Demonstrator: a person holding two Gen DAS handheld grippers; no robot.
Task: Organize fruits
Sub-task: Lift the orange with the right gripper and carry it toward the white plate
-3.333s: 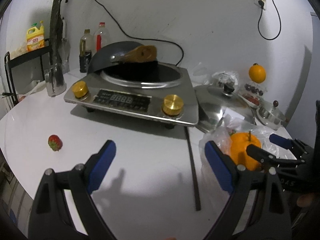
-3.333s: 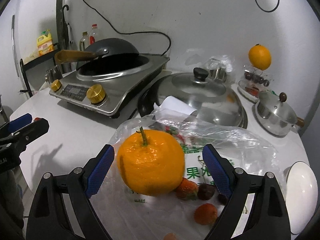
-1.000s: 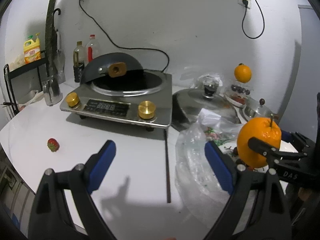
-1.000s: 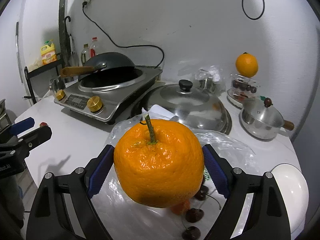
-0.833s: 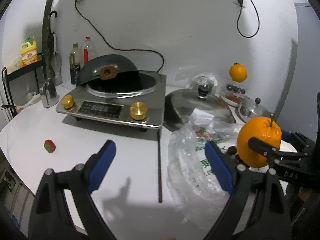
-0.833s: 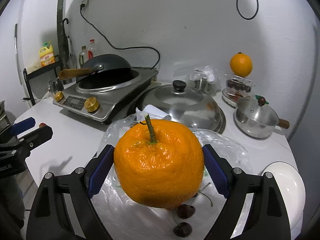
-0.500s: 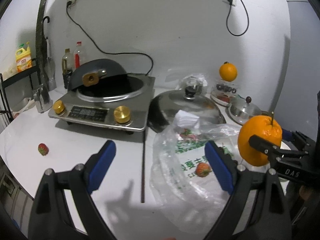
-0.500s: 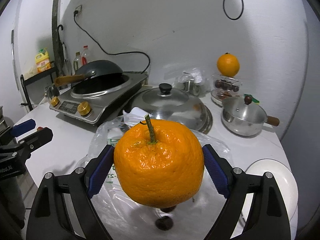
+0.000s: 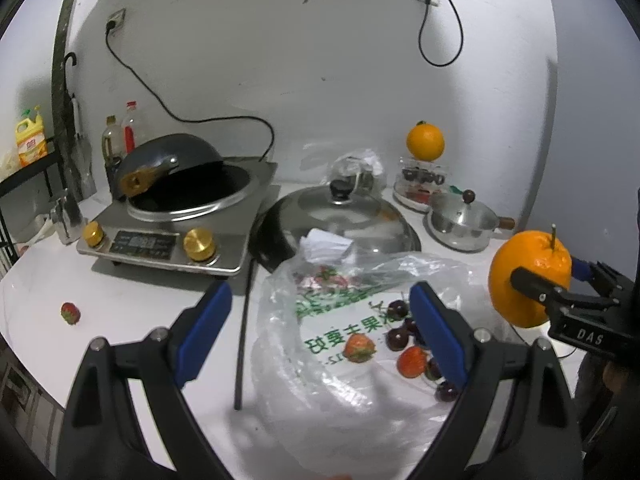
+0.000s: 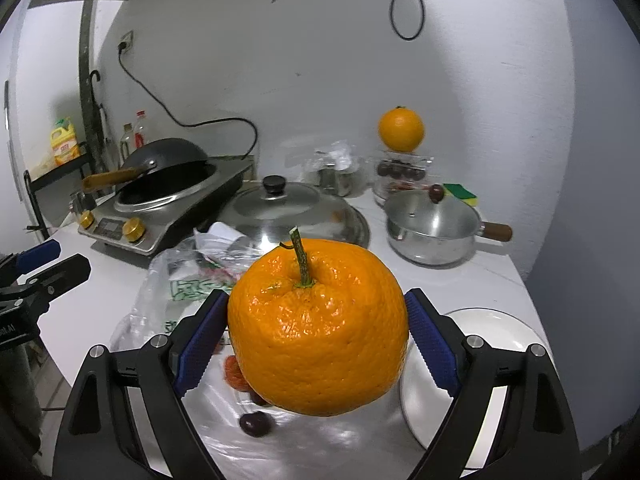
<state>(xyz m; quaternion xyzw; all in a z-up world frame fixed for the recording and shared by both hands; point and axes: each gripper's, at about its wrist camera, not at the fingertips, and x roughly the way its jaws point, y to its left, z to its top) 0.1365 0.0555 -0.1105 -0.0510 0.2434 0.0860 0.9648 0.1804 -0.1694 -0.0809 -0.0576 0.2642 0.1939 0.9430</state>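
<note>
Lying alone on the white worktop (image 9: pixel 132 300), a single strawberry (image 9: pixel 71 313) sits far left of the plastic bag (image 9: pixel 340 320), with the induction cooker (image 9: pixel 176 236) and its tilted dark wok (image 9: pixel 168 160) behind it. Nearer the bag, a thin dark rod (image 9: pixel 243 332) rests on the worktop just off the bag's left edge. The left tool (image 9: pixel 320 332) hangs over the bag with its blue pads spread wide and nothing between them. On the printed plastic lie two strawberries (image 9: pixel 360 347) and several dark cherries (image 9: pixel 400 334), loose and close together. Behind the bag stands a large steel lid (image 9: pixel 340 216) with a black knob, and further right a small lidded saucepan (image 9: pixel 464 220). A second orange (image 9: pixel 425 142) sits atop a clear container (image 9: pixel 420 184) by the wall. Right of the bag, the right tool (image 10: pixel 316 340) pinches a big orange (image 10: pixel 320 332) between its blue pads, stem up, held clear above the bag's right edge and a white plate (image 10: pixel 492 344).
</note>
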